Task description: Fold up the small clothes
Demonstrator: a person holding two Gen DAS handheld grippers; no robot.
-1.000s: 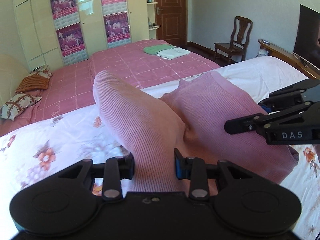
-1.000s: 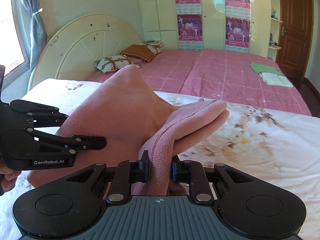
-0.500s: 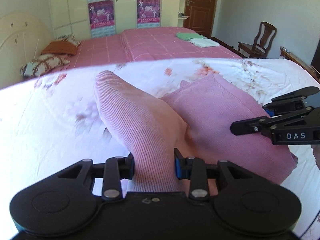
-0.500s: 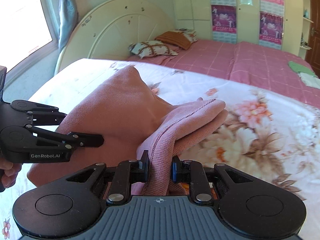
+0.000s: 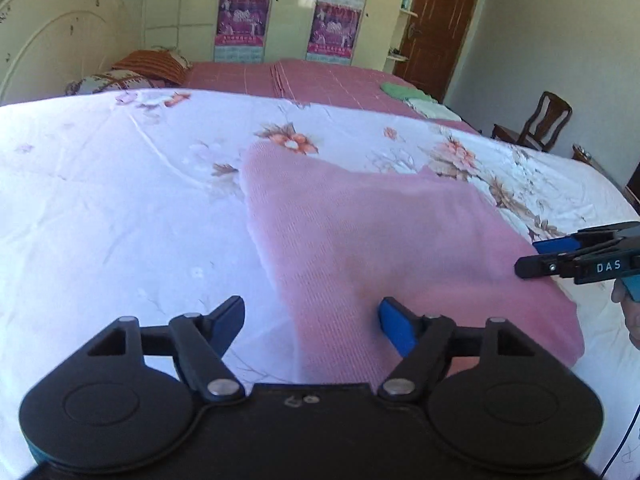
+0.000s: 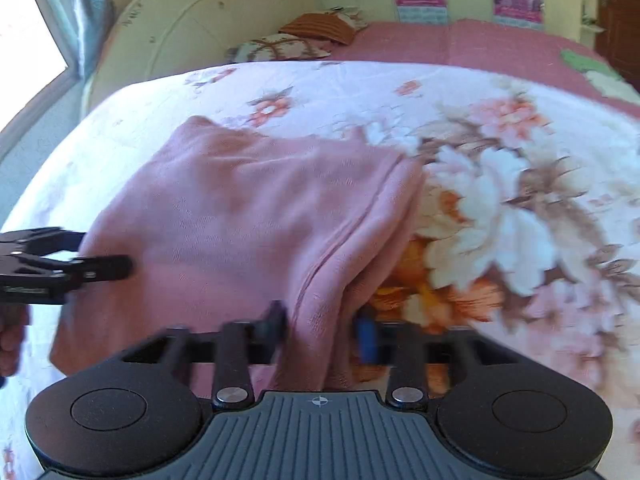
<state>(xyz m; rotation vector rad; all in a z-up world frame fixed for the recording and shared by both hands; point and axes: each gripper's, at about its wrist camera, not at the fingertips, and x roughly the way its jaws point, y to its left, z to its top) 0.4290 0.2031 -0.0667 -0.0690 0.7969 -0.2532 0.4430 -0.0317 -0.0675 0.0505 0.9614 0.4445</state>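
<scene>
Already, in the left wrist view, the pink knit garment (image 5: 384,248) lies doubled over on the floral bedsheet (image 5: 120,200), filling the centre and lower right of the frame, while the left gripper (image 5: 312,322) at the bottom has its jaws opening wide, pads clear of the cloth edge between them. In the right wrist view the garment spreads across the centre left, its stacked edges running down between the right gripper (image 6: 322,326)'s opening jaws, so this fold looks laid and any further folding or tidying remains.
</scene>
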